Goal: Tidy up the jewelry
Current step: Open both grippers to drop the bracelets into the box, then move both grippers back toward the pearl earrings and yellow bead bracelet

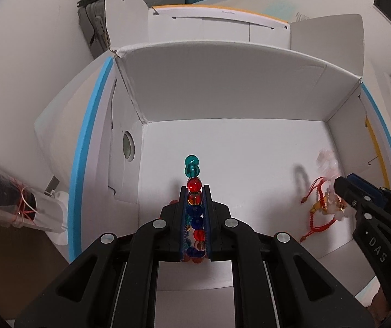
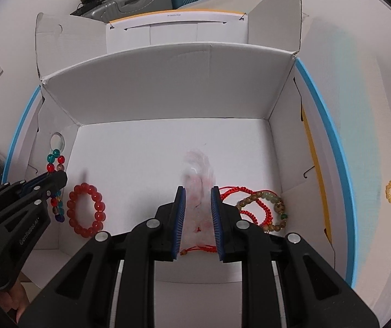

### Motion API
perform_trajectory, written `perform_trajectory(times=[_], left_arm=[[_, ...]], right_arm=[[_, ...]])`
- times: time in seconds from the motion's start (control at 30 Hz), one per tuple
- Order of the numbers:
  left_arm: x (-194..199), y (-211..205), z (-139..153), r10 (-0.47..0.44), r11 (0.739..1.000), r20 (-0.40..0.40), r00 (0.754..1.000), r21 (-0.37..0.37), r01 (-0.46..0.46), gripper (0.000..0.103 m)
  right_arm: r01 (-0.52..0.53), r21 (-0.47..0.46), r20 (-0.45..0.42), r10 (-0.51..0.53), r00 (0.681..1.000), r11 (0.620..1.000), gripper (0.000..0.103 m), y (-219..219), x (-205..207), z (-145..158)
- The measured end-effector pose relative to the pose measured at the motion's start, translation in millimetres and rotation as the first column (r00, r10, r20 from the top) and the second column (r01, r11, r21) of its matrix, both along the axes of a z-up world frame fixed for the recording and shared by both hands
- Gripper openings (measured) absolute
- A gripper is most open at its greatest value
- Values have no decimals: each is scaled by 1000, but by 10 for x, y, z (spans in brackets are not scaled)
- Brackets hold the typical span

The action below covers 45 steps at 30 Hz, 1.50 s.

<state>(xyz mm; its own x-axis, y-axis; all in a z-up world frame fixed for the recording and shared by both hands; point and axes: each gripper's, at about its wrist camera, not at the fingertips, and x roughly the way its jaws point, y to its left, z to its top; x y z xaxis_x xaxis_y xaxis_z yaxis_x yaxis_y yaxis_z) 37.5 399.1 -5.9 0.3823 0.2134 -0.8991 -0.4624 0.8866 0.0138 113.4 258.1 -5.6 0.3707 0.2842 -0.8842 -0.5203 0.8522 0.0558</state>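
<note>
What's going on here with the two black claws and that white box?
A person is sorting jewelry into an open white cardboard box with a handheld gripper in each hand. The left gripper is shut on a multicolored bead bracelet; the right gripper is shut on a clear packet of pale pink jewelry. A red bead bracelet already lies on the box floor.

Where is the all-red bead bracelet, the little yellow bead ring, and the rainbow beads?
red bead bracelet (image 2: 86, 210), right wrist view, on a left-side bead.
yellow bead ring (image 2: 390, 190), right wrist view, on its left beads.
rainbow bead bracelet (image 1: 194, 184), left wrist view, on a red bead.
</note>
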Motion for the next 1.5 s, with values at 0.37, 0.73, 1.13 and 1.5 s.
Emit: perform_trajectory(times=[0.37, 0.73, 1.13, 1.5], left_arm=[[-111, -14, 201, 25, 998, 37, 999, 51, -27, 58], [-130, -257, 563, -9, 998, 112, 994, 70, 1, 86], [163, -947, 913, -114, 989, 158, 981, 114, 97, 97], [607, -1706, 962, -222, 972, 164, 961, 110, 206, 97]], right_arm=[[6, 42, 39, -8, 999, 999, 46, -96, -91, 277], [99, 90, 108, -108, 988, 991, 88, -579, -57, 680], [197, 113, 147, -213, 966, 974, 95, -1442, 130, 1045], [308, 117, 141, -323, 936, 944, 95, -2350, 436, 1109]])
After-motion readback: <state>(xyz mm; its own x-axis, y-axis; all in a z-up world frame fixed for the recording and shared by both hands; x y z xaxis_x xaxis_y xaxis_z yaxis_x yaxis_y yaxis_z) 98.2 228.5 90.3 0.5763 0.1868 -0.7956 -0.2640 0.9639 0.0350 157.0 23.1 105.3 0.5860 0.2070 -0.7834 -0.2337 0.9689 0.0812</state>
